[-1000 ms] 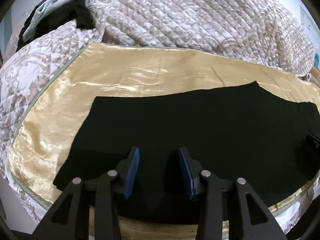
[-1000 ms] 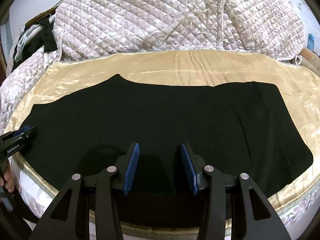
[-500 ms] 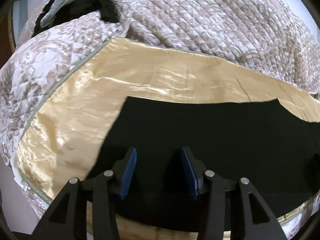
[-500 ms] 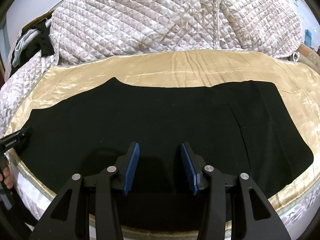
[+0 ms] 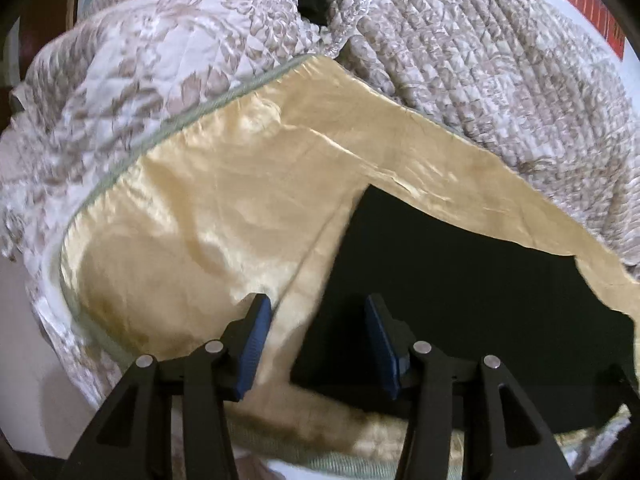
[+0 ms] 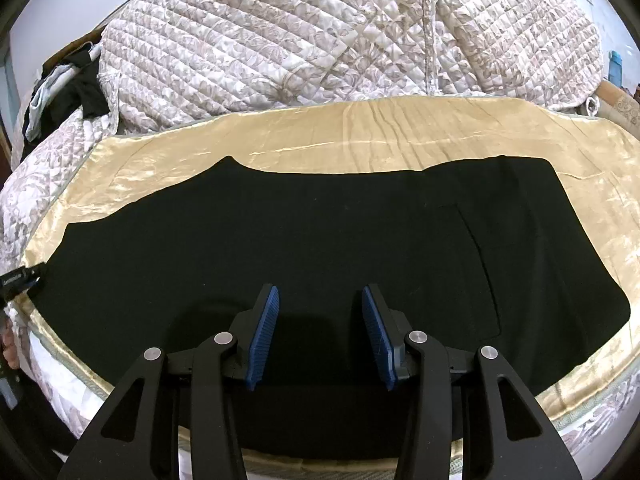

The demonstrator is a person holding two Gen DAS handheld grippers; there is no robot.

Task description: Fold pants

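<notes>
Black pants (image 6: 320, 240) lie flat, folded lengthwise, on a gold satin sheet (image 6: 360, 140) on the bed. Their hem end is at the left, the waist end at the right. My right gripper (image 6: 318, 334) is open and empty above the pants' near edge, around the middle. My left gripper (image 5: 318, 346) is open and empty over the left hem end of the pants (image 5: 460, 288), its left pad over bare gold sheet (image 5: 180, 220). The left gripper's tip also shows at the far left of the right wrist view (image 6: 20, 278).
A bunched quilted floral cover (image 6: 320, 40) rises behind the sheet. Dark clothes (image 6: 80, 88) lie at the back left corner. The bed's near edge (image 6: 580, 404) runs just under both grippers.
My left gripper has swung left along the pants to their hem end, so more gold sheet and quilt show. The right gripper has hardly moved. Both stay open.
</notes>
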